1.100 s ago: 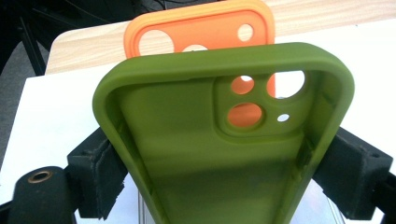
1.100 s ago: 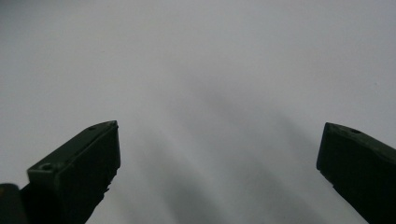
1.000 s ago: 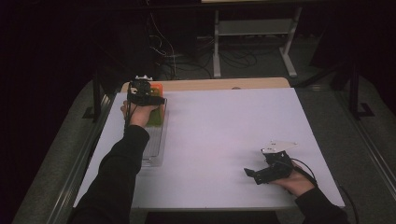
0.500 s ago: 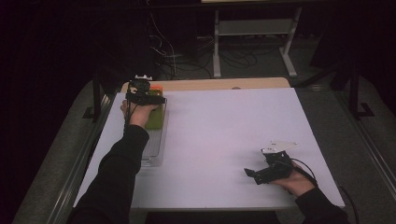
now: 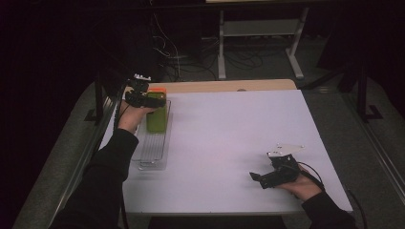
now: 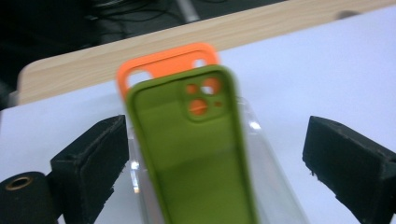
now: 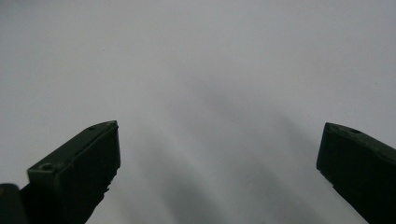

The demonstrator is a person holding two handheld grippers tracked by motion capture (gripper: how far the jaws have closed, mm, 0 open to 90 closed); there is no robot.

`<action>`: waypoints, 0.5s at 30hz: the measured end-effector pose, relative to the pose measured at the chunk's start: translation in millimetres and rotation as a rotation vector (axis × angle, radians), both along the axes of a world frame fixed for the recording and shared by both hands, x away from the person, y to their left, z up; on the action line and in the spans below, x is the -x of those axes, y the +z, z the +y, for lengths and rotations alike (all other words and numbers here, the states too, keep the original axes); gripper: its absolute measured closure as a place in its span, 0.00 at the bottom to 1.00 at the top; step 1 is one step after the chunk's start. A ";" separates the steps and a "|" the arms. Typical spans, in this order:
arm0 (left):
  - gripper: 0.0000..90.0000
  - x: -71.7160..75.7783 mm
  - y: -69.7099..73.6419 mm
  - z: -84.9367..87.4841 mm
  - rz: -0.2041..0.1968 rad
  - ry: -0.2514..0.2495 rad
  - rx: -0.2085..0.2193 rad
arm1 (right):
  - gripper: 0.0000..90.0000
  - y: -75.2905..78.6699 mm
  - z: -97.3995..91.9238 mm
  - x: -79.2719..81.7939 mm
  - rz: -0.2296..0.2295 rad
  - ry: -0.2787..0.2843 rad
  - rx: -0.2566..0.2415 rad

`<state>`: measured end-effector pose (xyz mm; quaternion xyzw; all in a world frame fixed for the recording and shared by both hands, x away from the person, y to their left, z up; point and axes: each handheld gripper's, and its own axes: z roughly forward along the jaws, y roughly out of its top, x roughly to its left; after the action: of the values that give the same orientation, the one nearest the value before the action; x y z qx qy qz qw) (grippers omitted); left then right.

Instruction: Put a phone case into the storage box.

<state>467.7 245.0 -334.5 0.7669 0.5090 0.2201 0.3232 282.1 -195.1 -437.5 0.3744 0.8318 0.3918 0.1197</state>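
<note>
Right claw [image 5: 260,179] near me, low over bare white bench [image 5: 229,138], jaws spread wide, nothing between them; idle. Farther off, left claw [image 6: 215,158] hovers over the clear tray [image 5: 155,143] at the bench's left edge, jaws wide apart on either side of the green phone case [image 6: 196,149], touching nothing, as far as I can tell. Green case lies in the tray's far end, overlapping an orange phone case [image 6: 166,63] that pokes out beyond it. Judgement: the case is light, soft rubbery silicone, bendy rather than stiff, grippy, not fragile. Best hold is across the long side walls near the middle; pinch gently, since the open shell will likely buckle inward. Wooden bench strip beyond.
</note>
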 end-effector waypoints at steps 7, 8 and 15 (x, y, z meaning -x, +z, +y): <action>0.04 24.7 14.4 -3.5 -0.013 -0.153 0.044 | 0.00 0.3 0.3 0.0 0.007 -0.004 -0.003; 0.04 28.9 16.1 -4.1 -0.017 -0.176 0.049 | 0.00 0.4 0.2 0.1 0.006 -0.003 -0.001; 0.00 58.6 20.7 -10.2 -0.041 -0.291 0.088 | 0.00 1.4 0.4 0.2 0.000 0.004 -0.002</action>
<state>409.0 234.8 -313.8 0.8130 0.3947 0.1641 0.3954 281.9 -194.7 -436.1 0.3729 0.8323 0.3927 0.1186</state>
